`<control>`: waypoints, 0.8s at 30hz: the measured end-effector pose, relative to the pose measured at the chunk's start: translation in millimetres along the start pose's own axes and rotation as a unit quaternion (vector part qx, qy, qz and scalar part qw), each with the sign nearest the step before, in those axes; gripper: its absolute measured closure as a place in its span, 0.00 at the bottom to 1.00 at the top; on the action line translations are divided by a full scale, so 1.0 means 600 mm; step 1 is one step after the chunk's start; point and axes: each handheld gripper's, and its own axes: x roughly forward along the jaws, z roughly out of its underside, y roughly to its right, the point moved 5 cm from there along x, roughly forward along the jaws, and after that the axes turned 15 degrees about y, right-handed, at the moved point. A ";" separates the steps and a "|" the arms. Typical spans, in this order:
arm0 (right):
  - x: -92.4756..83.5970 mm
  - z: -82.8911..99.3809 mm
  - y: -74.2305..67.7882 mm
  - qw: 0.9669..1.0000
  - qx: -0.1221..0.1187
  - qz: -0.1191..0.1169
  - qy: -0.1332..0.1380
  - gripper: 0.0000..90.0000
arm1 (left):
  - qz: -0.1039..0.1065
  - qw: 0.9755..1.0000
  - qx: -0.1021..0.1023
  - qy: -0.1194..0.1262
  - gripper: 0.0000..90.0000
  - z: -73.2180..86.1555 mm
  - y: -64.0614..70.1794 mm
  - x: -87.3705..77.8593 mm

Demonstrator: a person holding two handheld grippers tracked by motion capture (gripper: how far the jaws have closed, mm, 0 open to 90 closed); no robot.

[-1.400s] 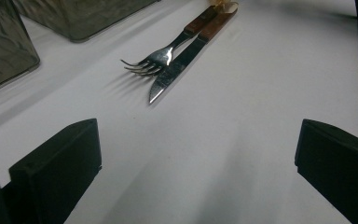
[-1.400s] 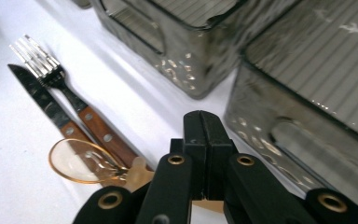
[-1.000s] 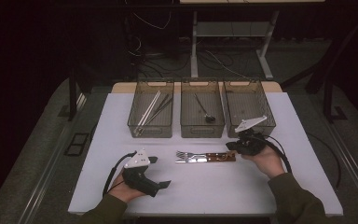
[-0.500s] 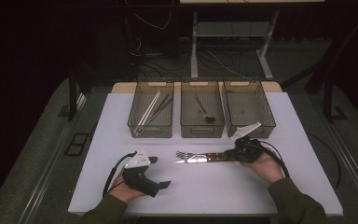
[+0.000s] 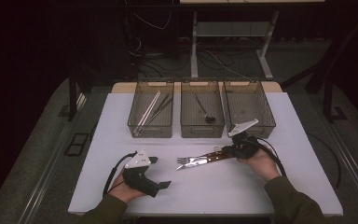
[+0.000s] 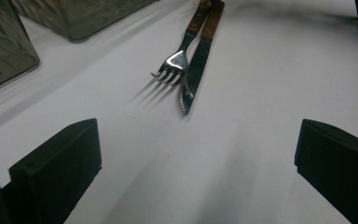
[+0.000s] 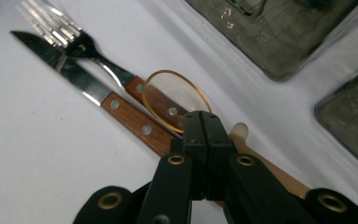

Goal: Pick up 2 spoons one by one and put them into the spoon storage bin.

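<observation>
Right now the right gripper [image 5: 224, 150] is sitting at the handle end of a small bunch of cutlery on the white tabletop [image 5: 121, 121], its jaws pressed together with nothing clearly caught between them. Just ahead of its tips, in the right gripper view, a wood-handled fork [image 7: 81, 46] and a serrated knife [image 7: 86, 88] are lying side by side, touching, with a clear gold-rimmed spoon [image 7: 175, 100] resting across their handles. The left gripper [image 5: 161, 185] is resting near the front edge, well apart from the cutlery, jaws spread wide and holding nothing.

The risk, as I am judging it, is that the three pieces are lying so tightly together that a grab at one could be dragging or flicking another; the light spoon looks likeliest to skid off the handles, and the smooth tabletop is offering little grip.

Three smoky plastic bins [image 5: 202, 114] are standing in a row at the far side, the left one holding long sticks, the middle one a dark utensil. The room behind is dim, with cables trailing across the floor and table legs showing.
</observation>
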 end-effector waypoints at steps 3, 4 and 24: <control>0.005 -0.004 0.004 1.000 0.000 0.005 0.004 1.00 | 0.000 1.000 0.000 0.000 0.00 0.000 0.000 0.000; 0.006 -0.005 0.004 1.000 0.003 0.006 0.005 1.00 | 0.000 1.000 0.000 0.000 0.00 0.000 0.000 0.000; 0.017 -0.018 0.033 0.999 0.024 0.025 0.028 1.00 | 0.001 1.000 0.001 -0.001 0.00 0.000 0.000 0.000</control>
